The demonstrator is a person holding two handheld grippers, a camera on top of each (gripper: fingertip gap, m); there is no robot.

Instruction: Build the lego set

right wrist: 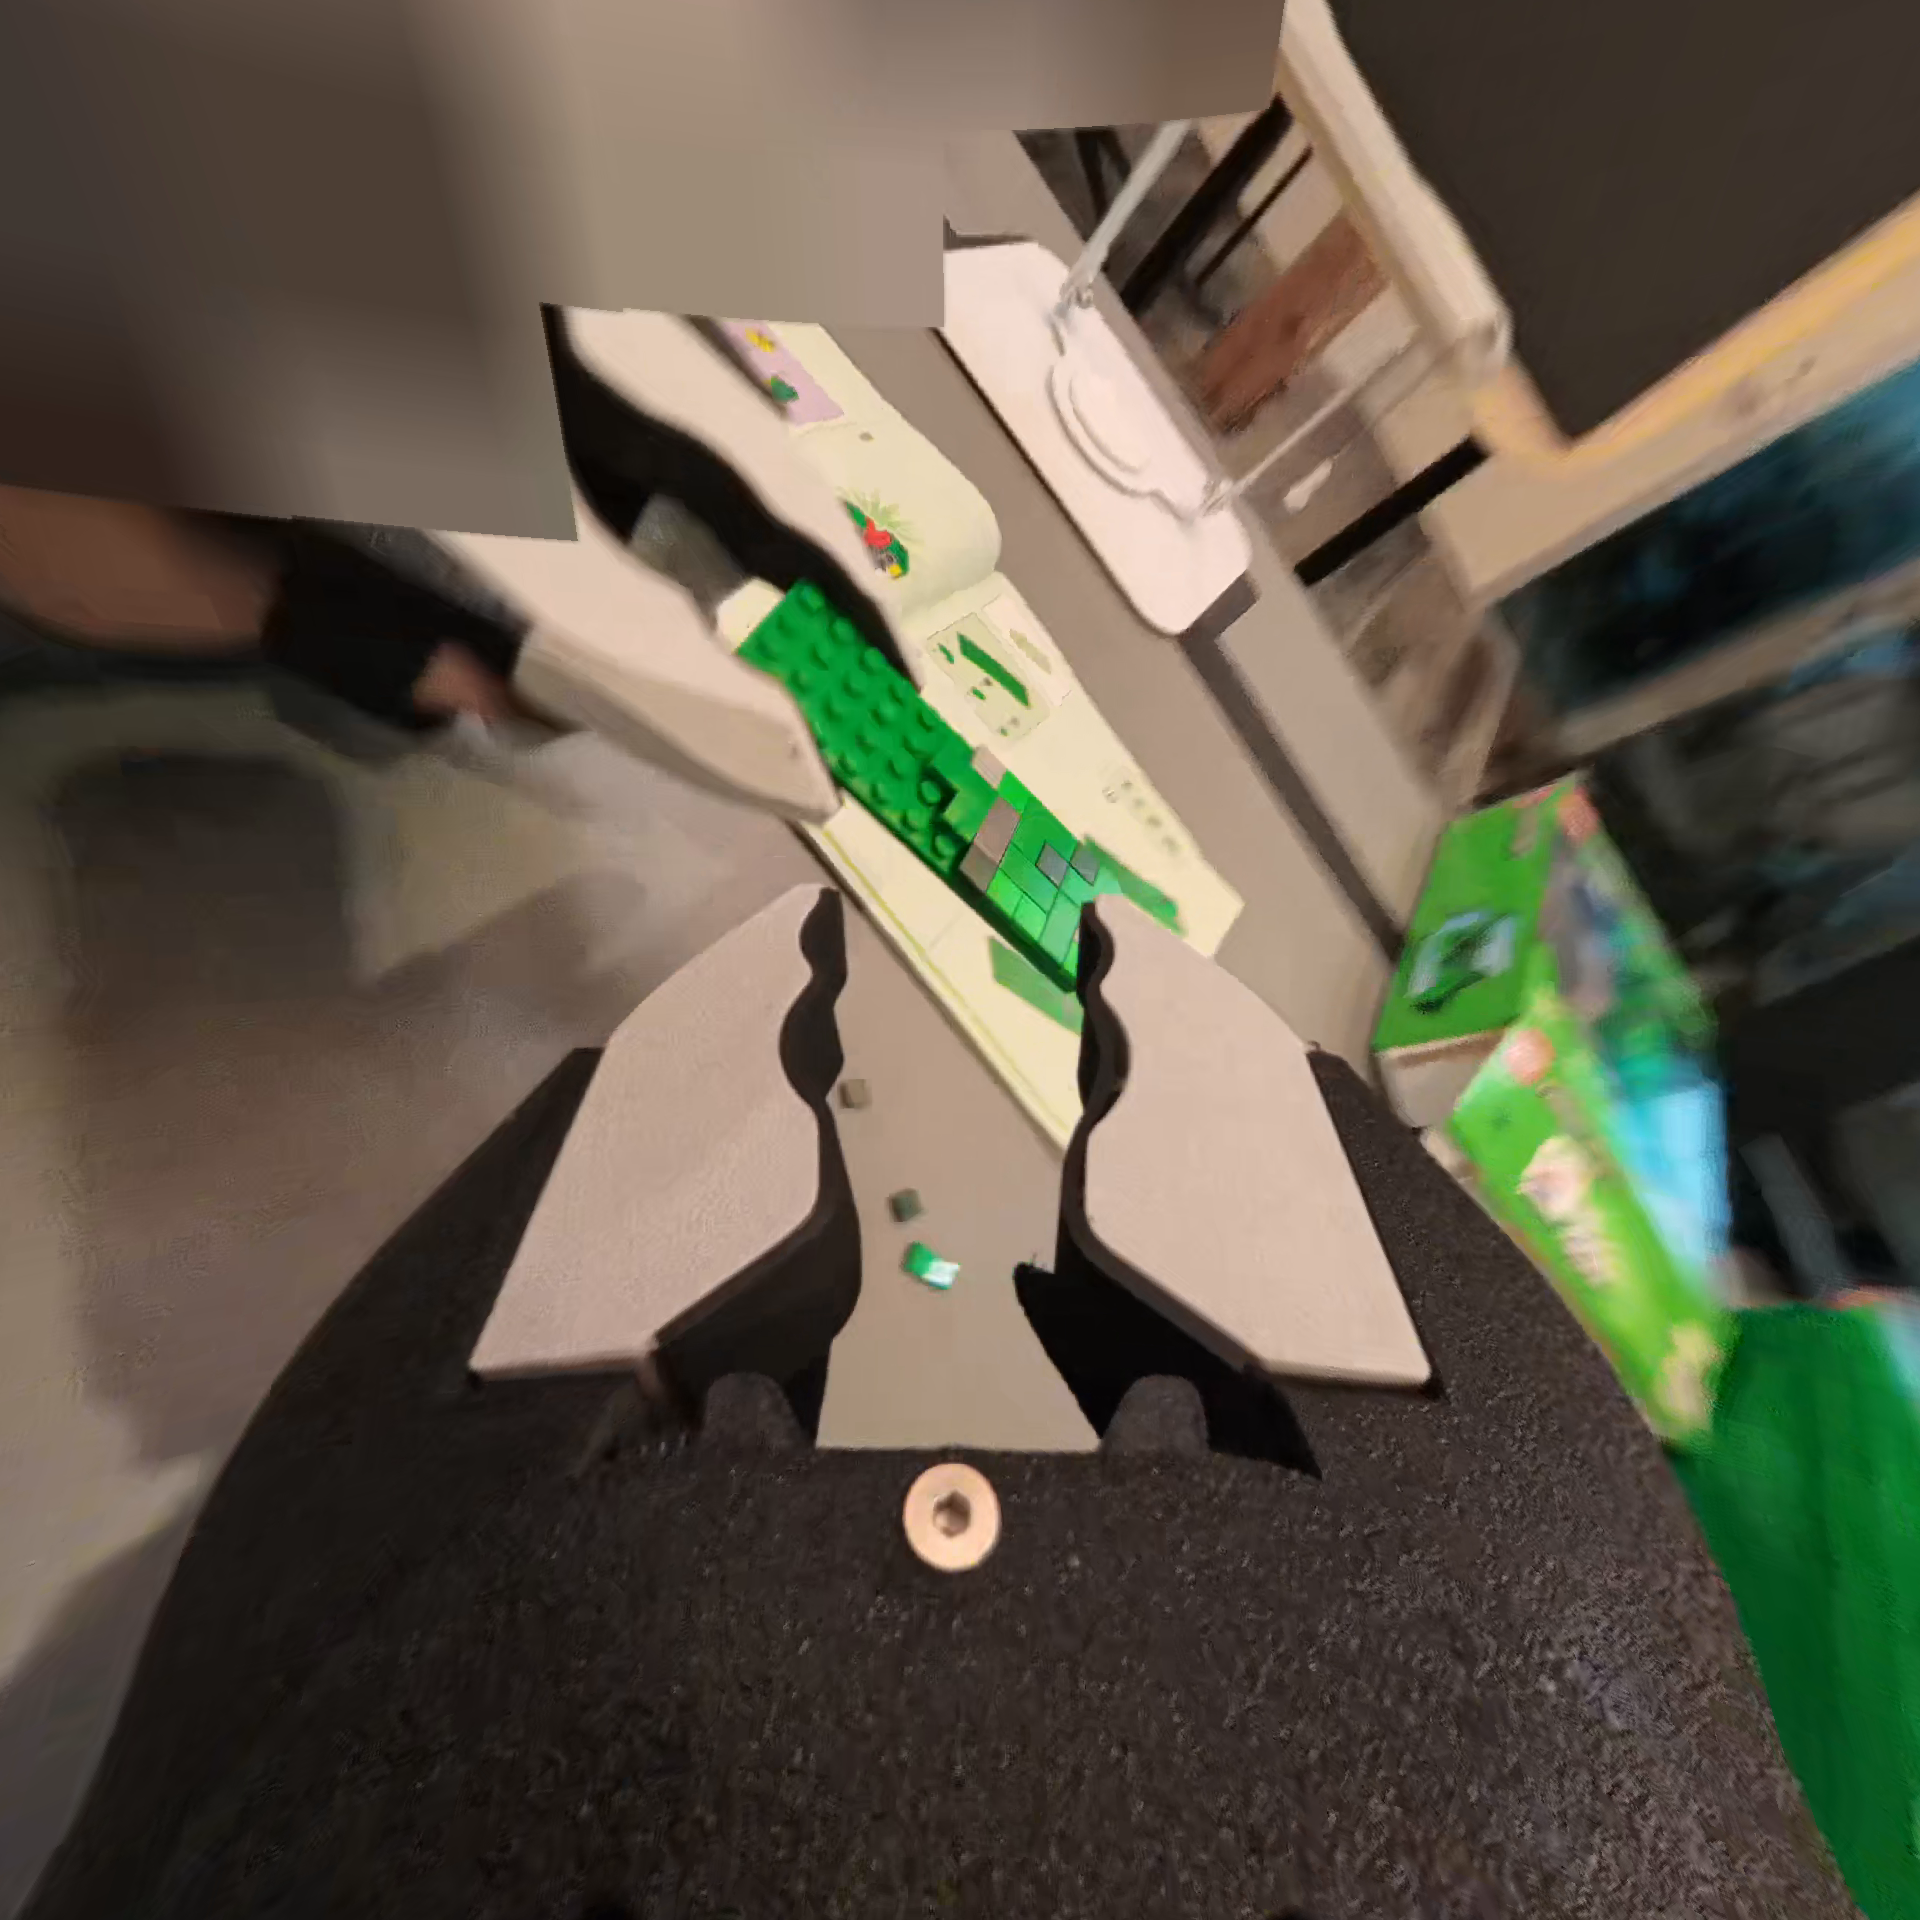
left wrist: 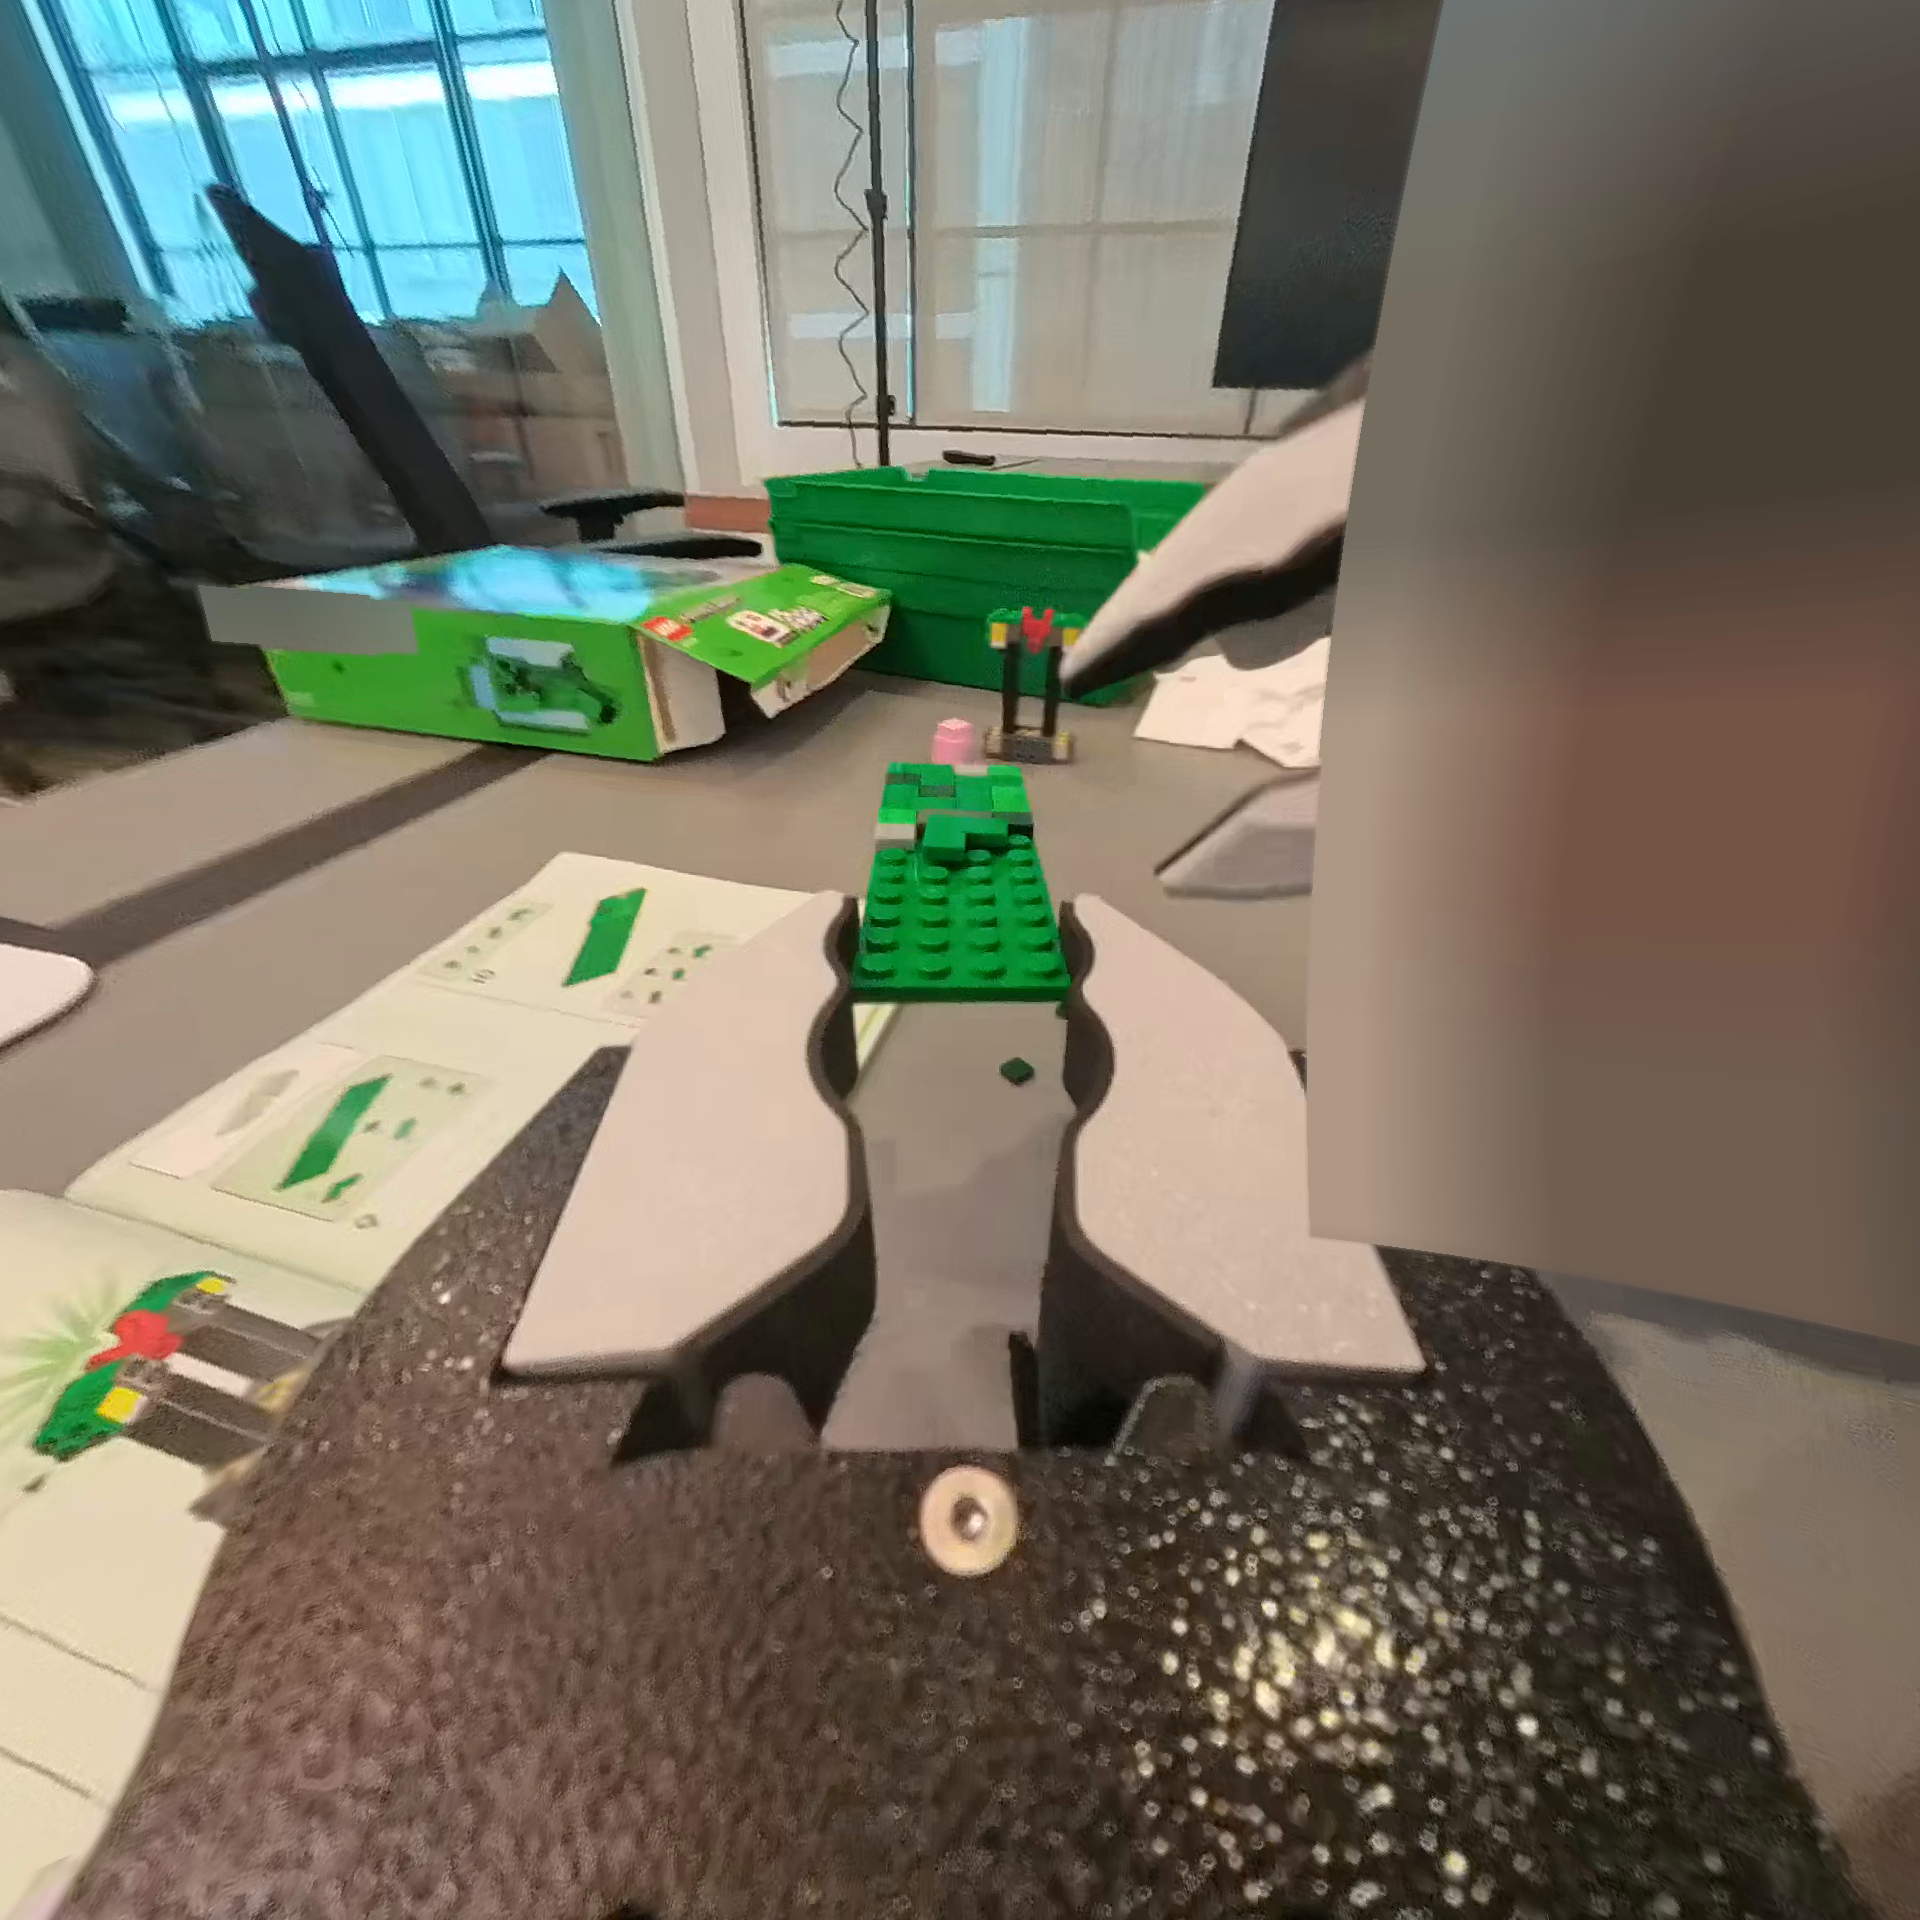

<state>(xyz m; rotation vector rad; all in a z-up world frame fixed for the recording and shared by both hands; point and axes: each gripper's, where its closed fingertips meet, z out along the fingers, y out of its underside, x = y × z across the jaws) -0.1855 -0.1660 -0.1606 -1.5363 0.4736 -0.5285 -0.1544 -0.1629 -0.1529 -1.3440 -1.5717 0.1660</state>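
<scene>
Gripping the near end of the long green studded Lego baseplate (left wrist: 961, 940), the left tool (left wrist: 961, 951) has its two grey fingers pressed against the plate's side edges, holding it above the grey table (left wrist: 665, 790). Flat green and grey square tiles (left wrist: 956, 795) cover the plate's far end, with a loose-looking green brick (left wrist: 961, 836) sitting tilted just in front of them. Beneath and left of the plate lies the open white instruction booklet (left wrist: 436, 1039). One small dark green piece (left wrist: 1015, 1071) rests on the table between the left tool's fingers. Farther back stand a small black-legged Lego assembly with red and yellow top parts (left wrist: 1029, 681) and a pink Lego piece (left wrist: 952, 740) beside it, then a torn-open green cardboard Lego box (left wrist: 561, 655) and stacked green plastic bins (left wrist: 977, 551). The right tool (right wrist: 961, 925) hovers with its fingers spread apart and nothing between them, its tips near the tiled end of the plate; whether they touch it cannot be told through the blur. Under it, on the table, lie a small grey piece (right wrist: 853, 1091), a dark green piece (right wrist: 905, 1204) and a brighter green piece (right wrist: 930, 1268).
</scene>
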